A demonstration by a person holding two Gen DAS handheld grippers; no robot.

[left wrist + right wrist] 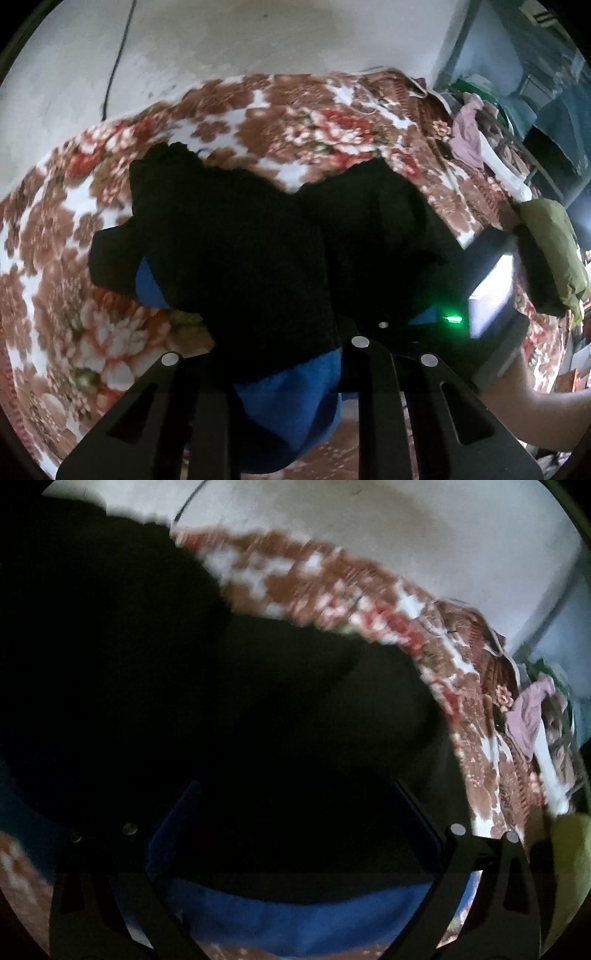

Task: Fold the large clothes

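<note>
A large black garment with blue lining (pixel 236 236) is bunched over the floral blanket (pixel 74 229). My left gripper (pixel 280 354) is shut on a fold of it, blue lining (pixel 291 398) bulging between the fingers, and holds it above the bed. The right gripper (pixel 491 291) shows in this view at the garment's right edge, held by a hand. In the right wrist view the black garment (pixel 221 701) fills most of the frame. My right gripper (pixel 291 830) has its fingers wide apart, with black cloth and a blue band (pixel 295 919) between them.
The floral blanket (pixel 369 602) covers the bed up to a pale wall (pixel 258 37). An olive cushion (pixel 554 251) lies at the right edge. A pile of clothes (pixel 469 129) and shelves stand at the far right. A black cable (pixel 118 55) runs down the wall.
</note>
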